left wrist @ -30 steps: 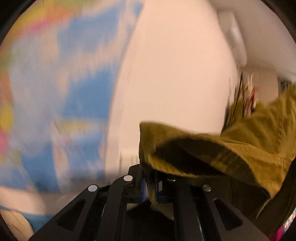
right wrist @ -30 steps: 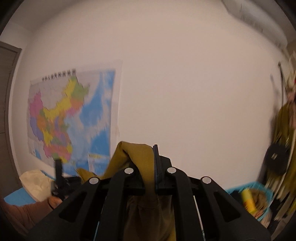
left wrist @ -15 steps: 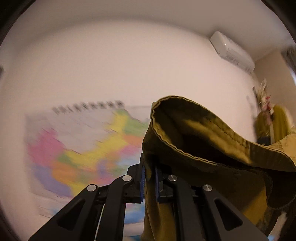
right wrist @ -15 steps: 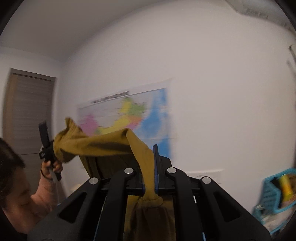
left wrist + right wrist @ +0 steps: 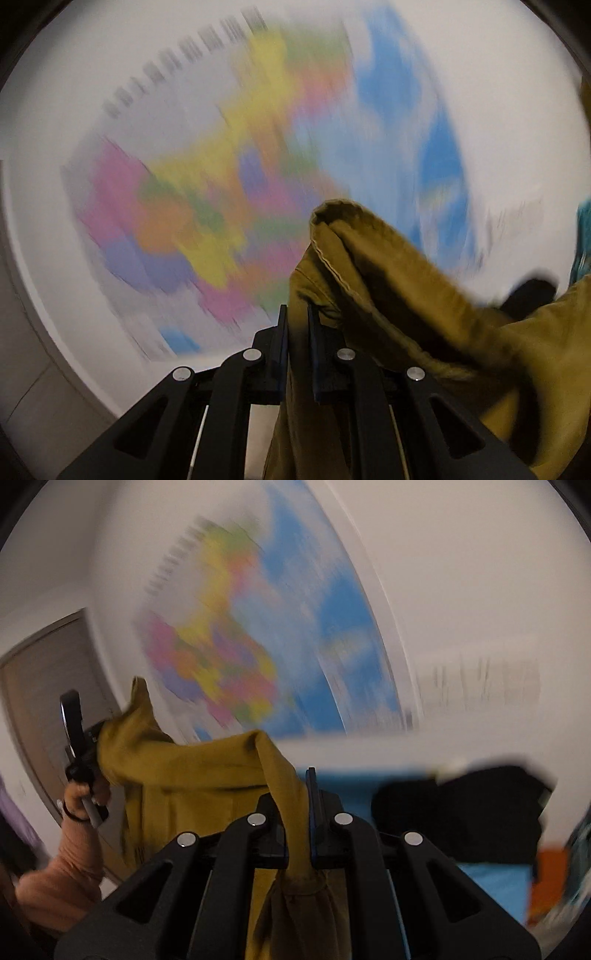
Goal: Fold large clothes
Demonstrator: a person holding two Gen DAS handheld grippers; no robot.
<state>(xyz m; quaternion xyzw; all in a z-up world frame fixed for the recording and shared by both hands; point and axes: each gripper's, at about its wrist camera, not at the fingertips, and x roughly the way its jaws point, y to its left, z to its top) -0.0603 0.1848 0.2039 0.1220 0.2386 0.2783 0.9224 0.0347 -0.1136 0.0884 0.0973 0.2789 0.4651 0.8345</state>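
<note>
A mustard-yellow garment [image 5: 399, 280] hangs in the air between both grippers. My left gripper [image 5: 297, 325] is shut on one edge of it; the cloth runs off to the right and down. My right gripper [image 5: 297, 805] is shut on another edge of the garment [image 5: 184, 771], which stretches left to the left gripper [image 5: 79, 746], held up in the person's hand. The lower part of the garment is hidden below the frames.
A coloured wall map [image 5: 229, 177] fills the white wall ahead, blurred by motion; it also shows in the right wrist view [image 5: 266, 642]. A grey door [image 5: 48, 686] is at the left. A dark cloth [image 5: 465, 808] lies on a blue surface [image 5: 491, 882] at the lower right.
Both grippers have swung quickly with the garment still held; the views are now blurred. The right view has tilted down, so the blue surface and dark cloth now show.
</note>
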